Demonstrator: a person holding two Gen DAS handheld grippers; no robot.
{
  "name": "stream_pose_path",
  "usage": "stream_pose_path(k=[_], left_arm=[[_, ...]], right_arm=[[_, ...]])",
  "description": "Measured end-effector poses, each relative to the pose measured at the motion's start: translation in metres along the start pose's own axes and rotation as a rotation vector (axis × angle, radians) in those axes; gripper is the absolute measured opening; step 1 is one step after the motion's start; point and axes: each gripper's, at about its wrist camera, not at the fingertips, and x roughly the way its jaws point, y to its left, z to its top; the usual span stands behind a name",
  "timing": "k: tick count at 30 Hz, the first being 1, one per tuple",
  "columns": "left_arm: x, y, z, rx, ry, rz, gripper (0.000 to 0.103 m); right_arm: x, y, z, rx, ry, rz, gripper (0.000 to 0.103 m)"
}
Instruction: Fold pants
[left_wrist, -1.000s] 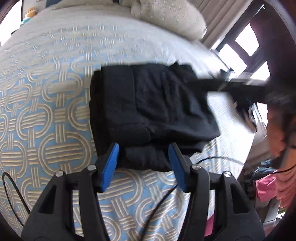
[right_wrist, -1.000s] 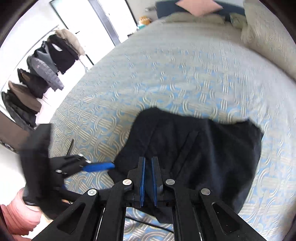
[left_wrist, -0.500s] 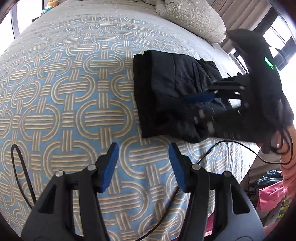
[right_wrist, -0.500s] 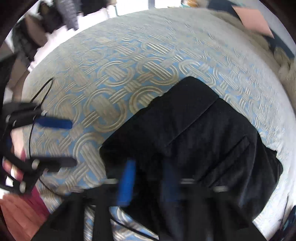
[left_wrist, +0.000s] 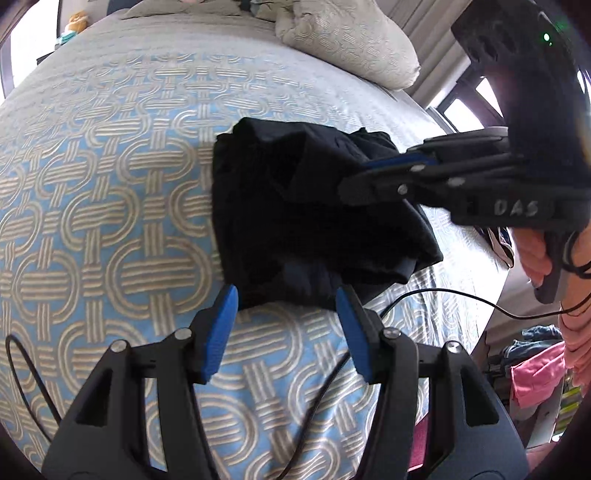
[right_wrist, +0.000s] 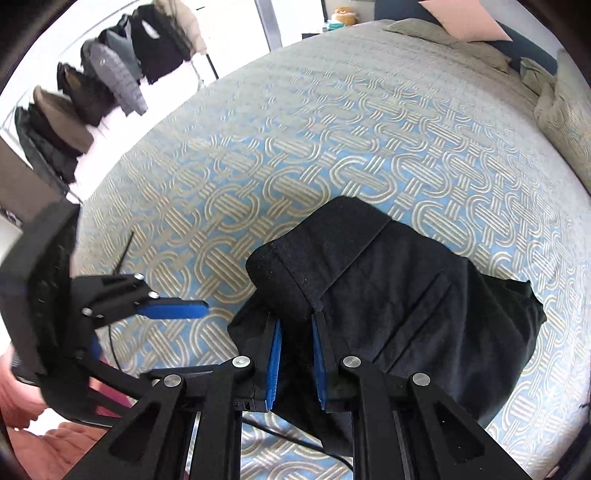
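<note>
The black pants lie folded into a thick bundle on the patterned bedspread. My left gripper hovers open at the bundle's near edge, with nothing pinched between its blue pads. My right gripper comes in from the right side of the bundle. Its jaws are closing, and a rolled fold of the pants sits between the pads, which press on it. In the left wrist view the right gripper lies across the top of the bundle. One blue finger of the left gripper shows at the left of the right wrist view.
A pillow lies at the head of the bed, beyond the pants. A black cable runs over the bed's right edge. Jackets hang on a rack past the far side. A pink garment lies on the floor at the right.
The right gripper, shut and empty a second ago, opened and now has a fold of the pants between its pads. The left gripper swung away from the bundle and came back to its edge.
</note>
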Motion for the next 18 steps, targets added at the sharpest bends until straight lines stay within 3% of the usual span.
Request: stream_pose_path(k=[3, 6, 10, 12, 13, 14, 15, 18], left_arm=[[0.007, -0.001, 0.008, 0.011, -0.002, -0.035, 0.057], [0.026, -0.002, 0.016, 0.020, 0.048, -0.090, 0.063], [0.050, -0.001, 0.023, 0.032, 0.106, -0.074, 0.064], [0.056, 0.001, 0.029, 0.012, 0.105, -0.124, 0.063], [0.058, 0.003, 0.031, -0.004, 0.107, -0.143, 0.052], [0.061, 0.006, 0.036, -0.032, 0.108, -0.165, 0.023], [0.063, 0.010, 0.039, -0.050, 0.109, -0.179, 0.011], [0.058, 0.021, 0.045, -0.110, 0.068, -0.206, 0.010]], right_arm=[[-0.011, -0.006, 0.002, 0.029, -0.020, 0.017, 0.015], [-0.018, -0.012, 0.004, 0.048, -0.044, 0.020, 0.015], [-0.026, -0.016, 0.006, 0.061, -0.058, 0.020, 0.015], [-0.028, -0.015, 0.006, 0.060, -0.063, 0.018, 0.016], [-0.030, -0.016, 0.006, 0.061, -0.067, 0.015, 0.016], [-0.030, -0.016, 0.006, 0.062, -0.069, 0.013, 0.016], [-0.031, -0.017, 0.006, 0.065, -0.073, 0.011, 0.016], [-0.034, -0.019, 0.006, 0.079, -0.084, 0.016, 0.016]])
